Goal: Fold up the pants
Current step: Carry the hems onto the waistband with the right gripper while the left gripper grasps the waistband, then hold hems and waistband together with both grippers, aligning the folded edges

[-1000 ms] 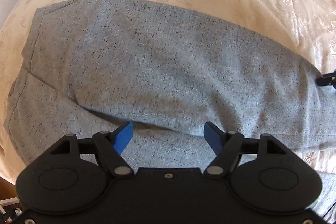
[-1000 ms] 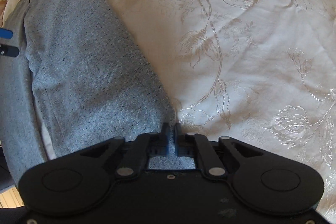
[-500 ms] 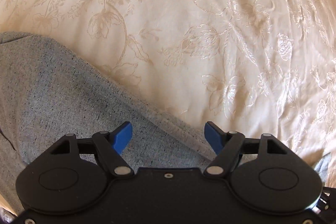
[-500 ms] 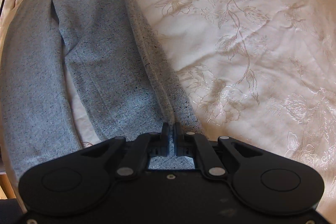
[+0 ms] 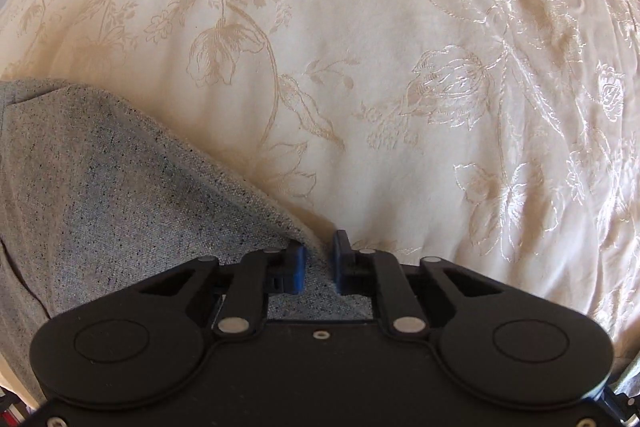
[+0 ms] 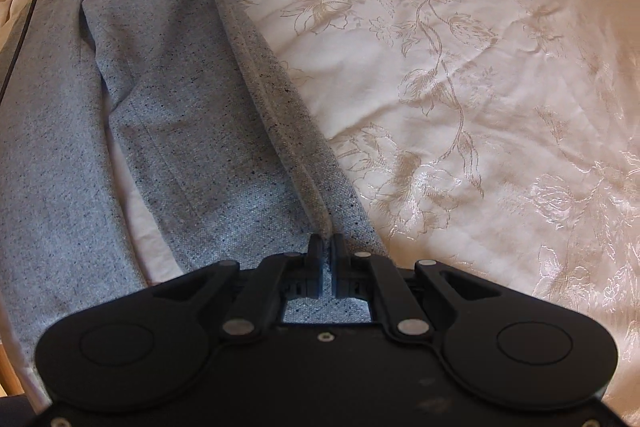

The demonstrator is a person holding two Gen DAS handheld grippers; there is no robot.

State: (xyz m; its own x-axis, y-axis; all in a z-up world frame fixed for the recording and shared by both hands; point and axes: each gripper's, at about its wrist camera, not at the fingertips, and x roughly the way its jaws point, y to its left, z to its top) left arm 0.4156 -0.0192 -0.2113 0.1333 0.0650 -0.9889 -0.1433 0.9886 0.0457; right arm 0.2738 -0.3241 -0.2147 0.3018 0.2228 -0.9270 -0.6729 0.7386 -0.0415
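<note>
Pants [image 6: 168,115] edge pinched in both jaws, spread on bedspread [image 6: 480,87]

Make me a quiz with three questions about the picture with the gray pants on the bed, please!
1. Where does the left tool grab the pants?
A. at their edge by the bedspread
B. in the middle of a leg
C. nowhere

2. What colour is the bedspread?
A. dark blue
B. cream with flowers
C. green stripes

3. How is the right tool?
A. wide open
B. shut on the pants
C. holding a sock

Answers:
1 A, its jaws have just closed on the fabric edge next to the bare bedspread.
2 B, pale cloth with shiny flower patterns.
3 B, its jaws pinch a ridge of gray fabric.
</note>
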